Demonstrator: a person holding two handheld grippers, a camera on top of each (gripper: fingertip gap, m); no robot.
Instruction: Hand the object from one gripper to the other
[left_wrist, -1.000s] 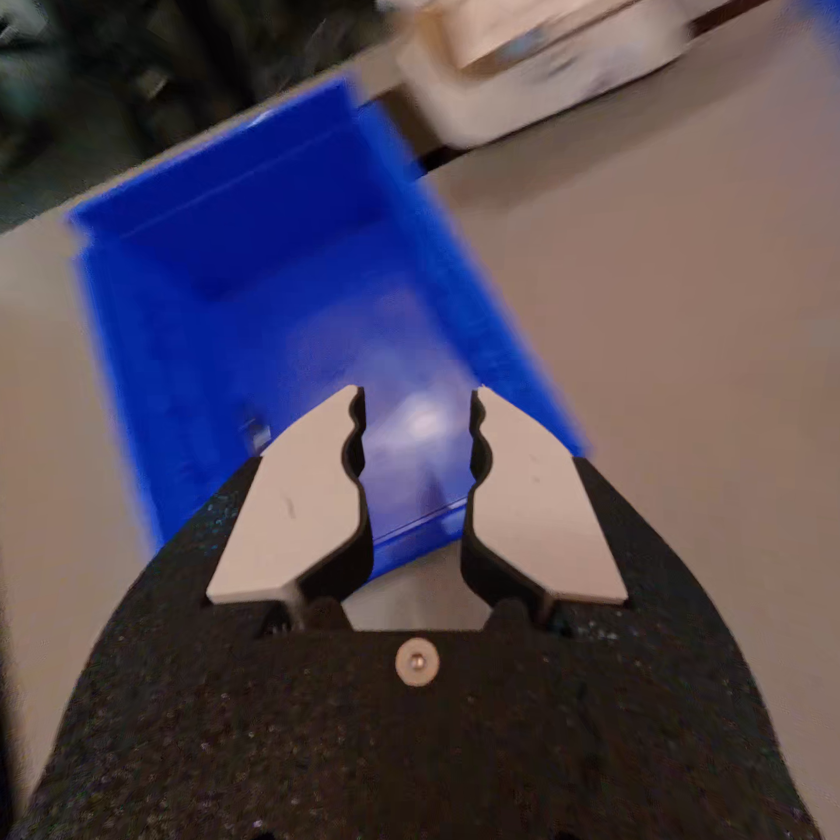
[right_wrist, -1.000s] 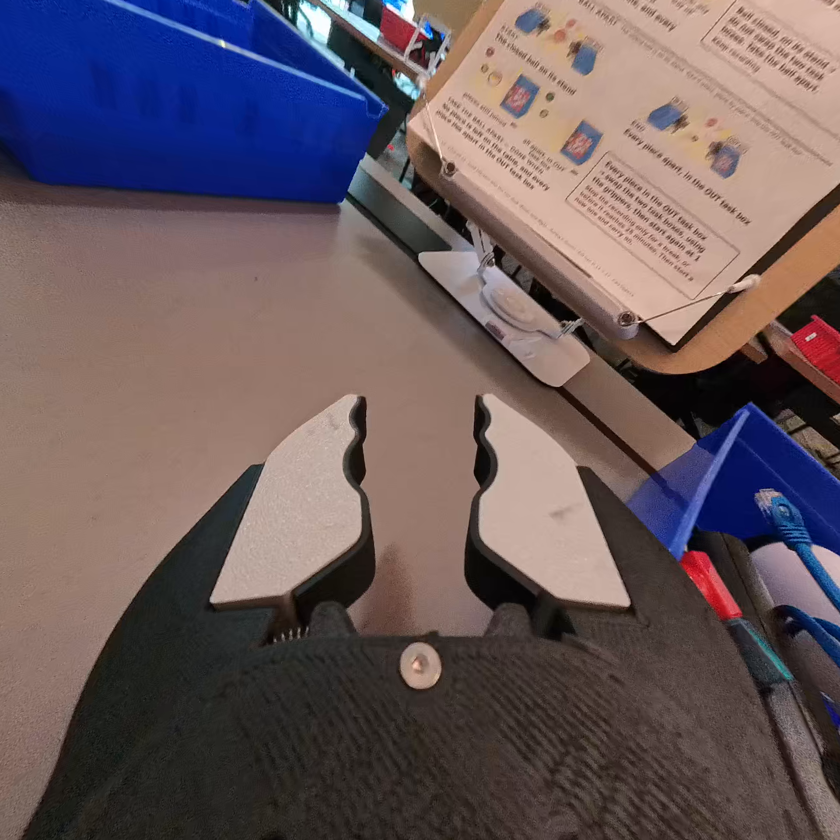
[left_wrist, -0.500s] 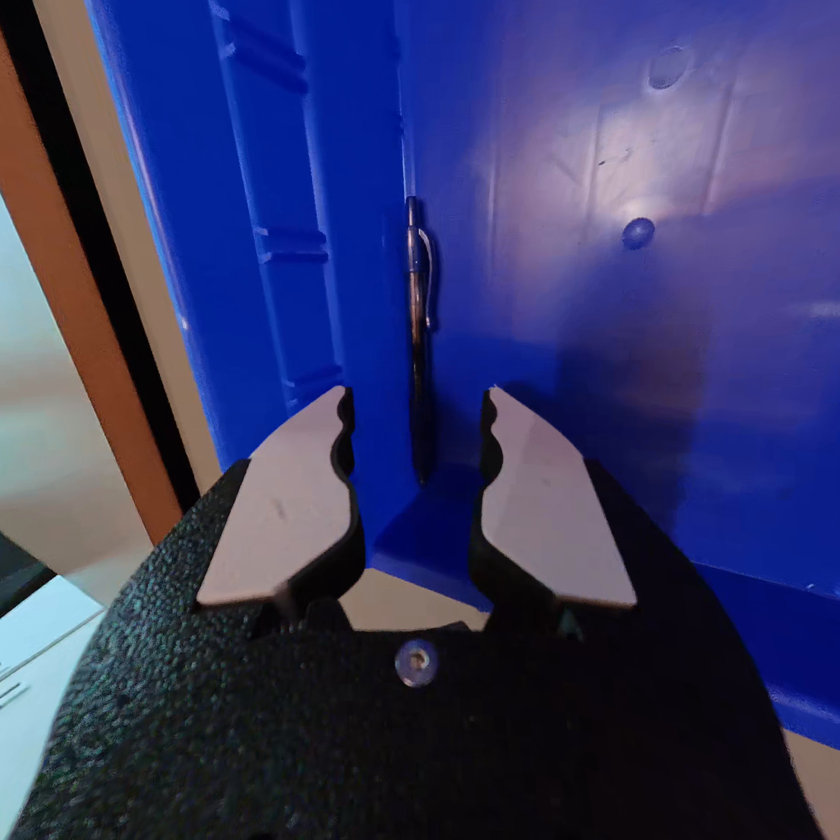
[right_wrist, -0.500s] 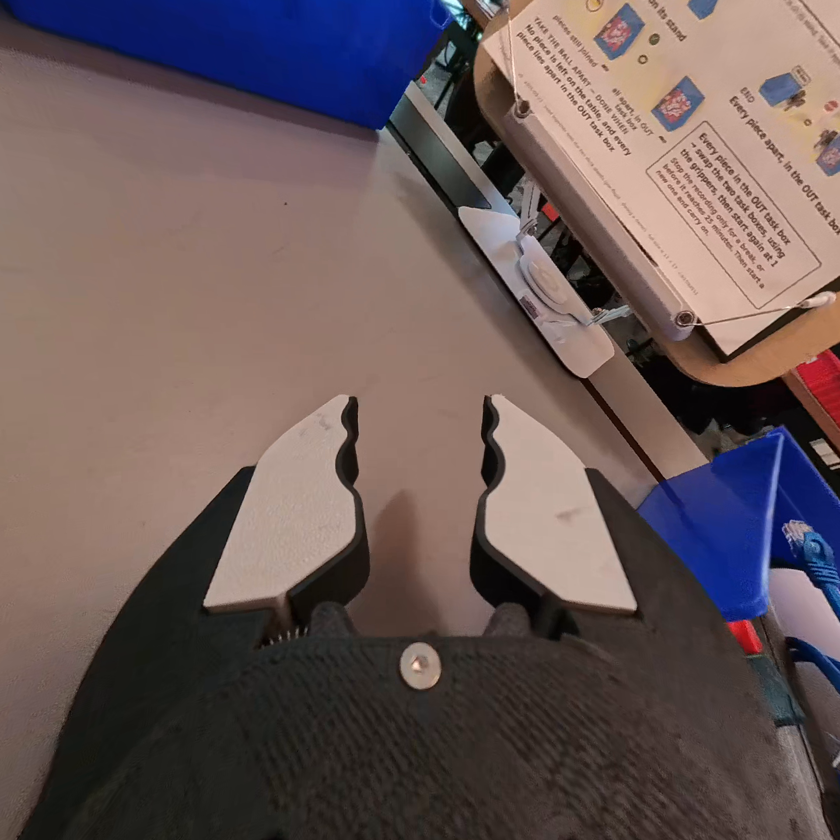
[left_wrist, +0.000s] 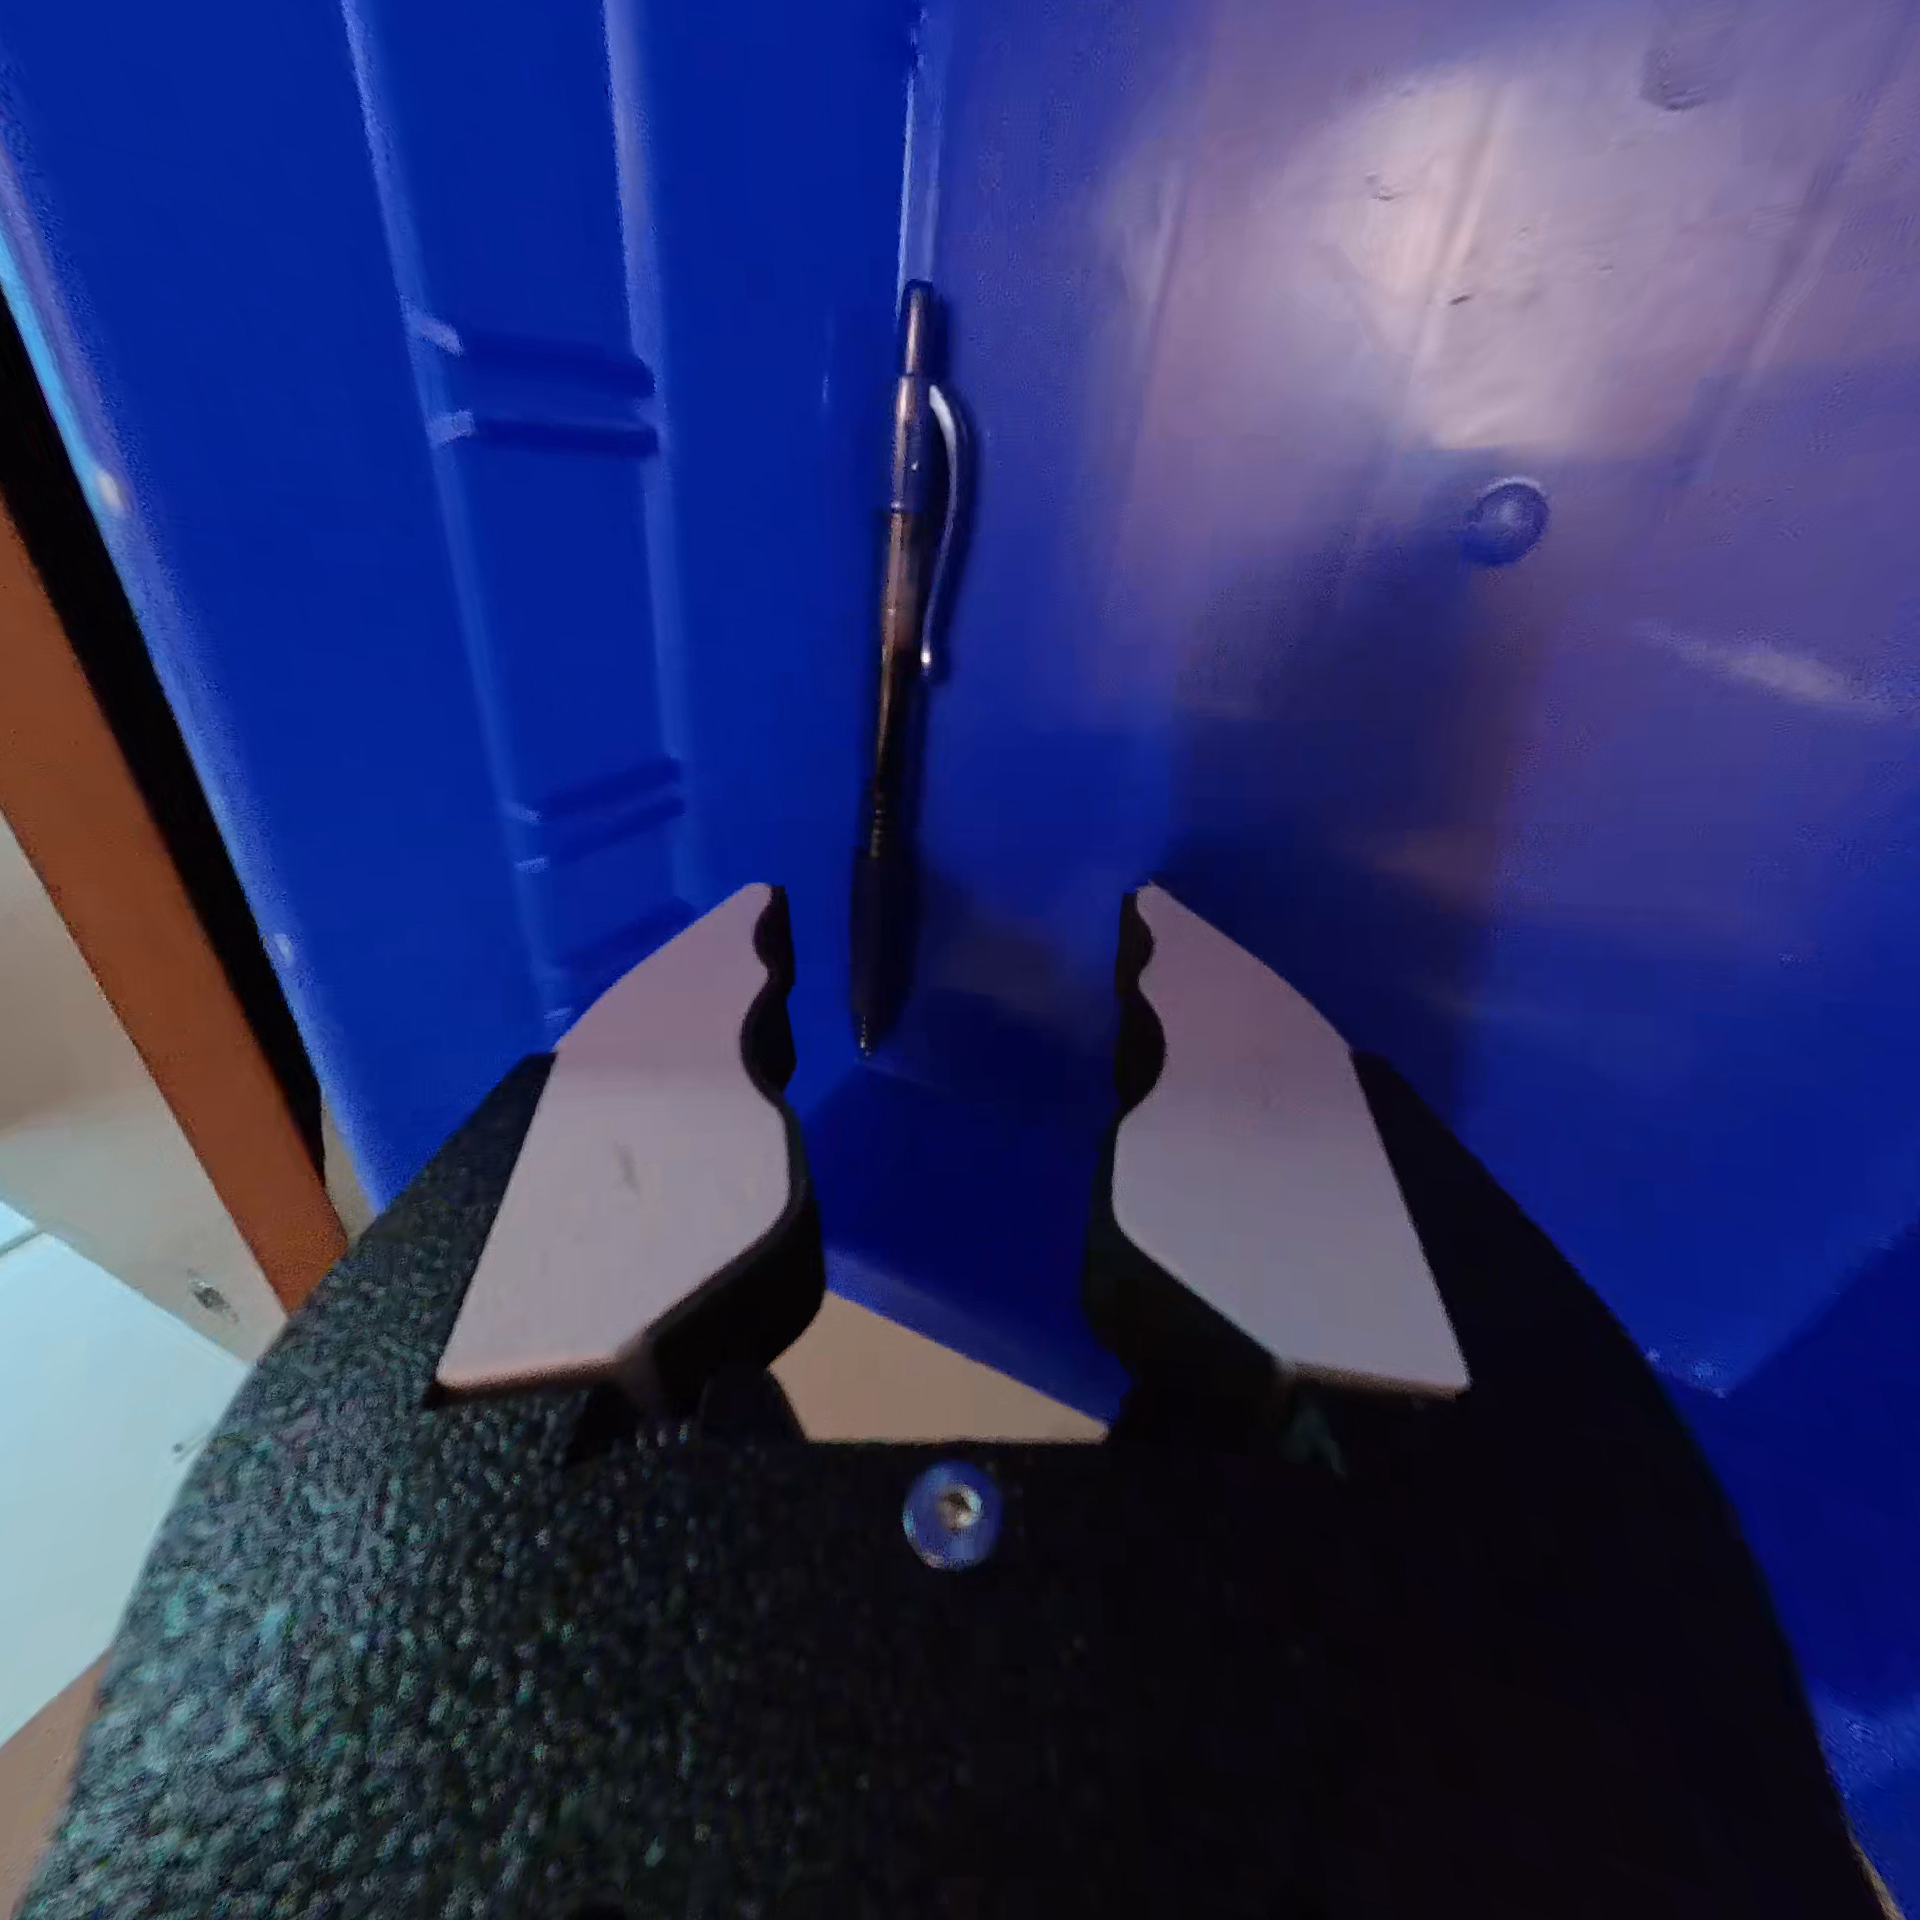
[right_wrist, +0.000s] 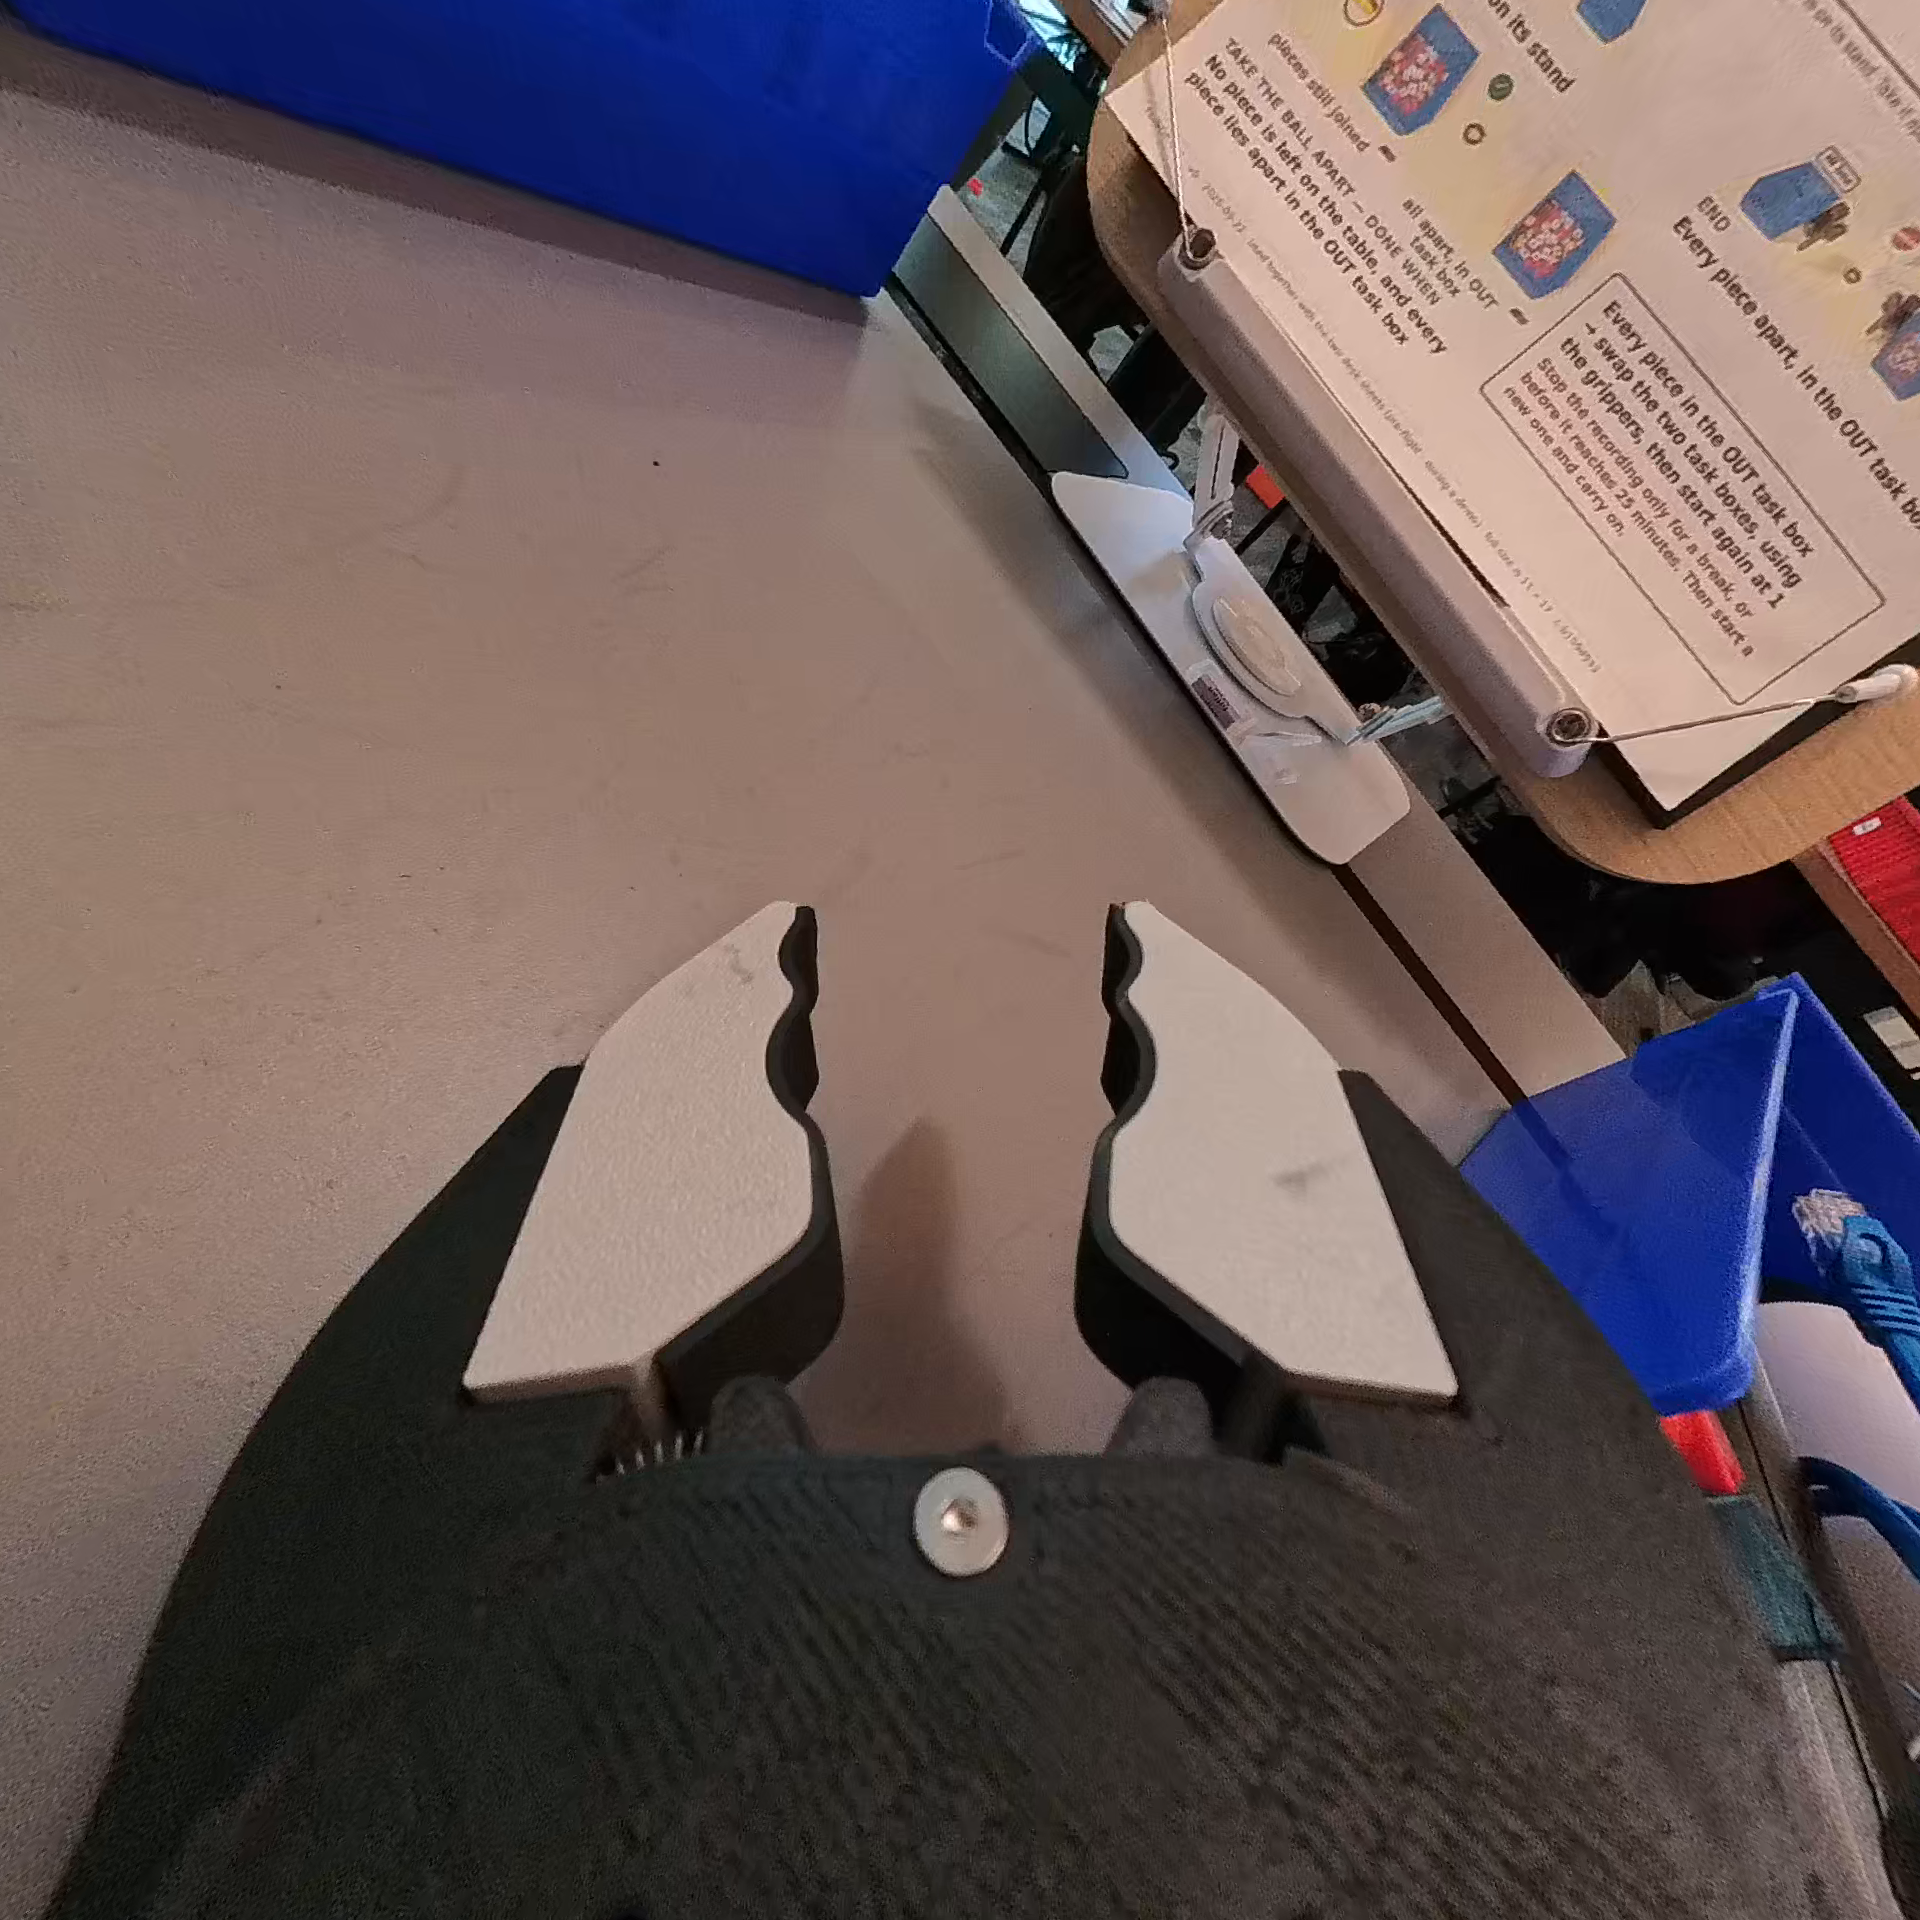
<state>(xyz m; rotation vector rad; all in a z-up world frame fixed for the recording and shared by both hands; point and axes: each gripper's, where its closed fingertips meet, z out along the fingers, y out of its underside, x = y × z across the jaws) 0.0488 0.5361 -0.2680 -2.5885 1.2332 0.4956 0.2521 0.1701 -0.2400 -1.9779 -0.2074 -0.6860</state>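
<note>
- Pen (left_wrist: 902, 665): lies in the bin (left_wrist: 1351, 727) floor corner, along the wall, at 12 o'clock from the left tongs (left_wrist: 954, 914).
- Left tongs: released, empty, gap aligned for pickup.
- Right tongs (right_wrist: 960, 925): released, empty, over the tabletop (right_wrist: 416, 623), likely awaiting handover.

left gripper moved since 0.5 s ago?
Yes, slightly: the left gripper has edged forward along the blue bin wall; the pen's tip now sits between its fingers.
</note>
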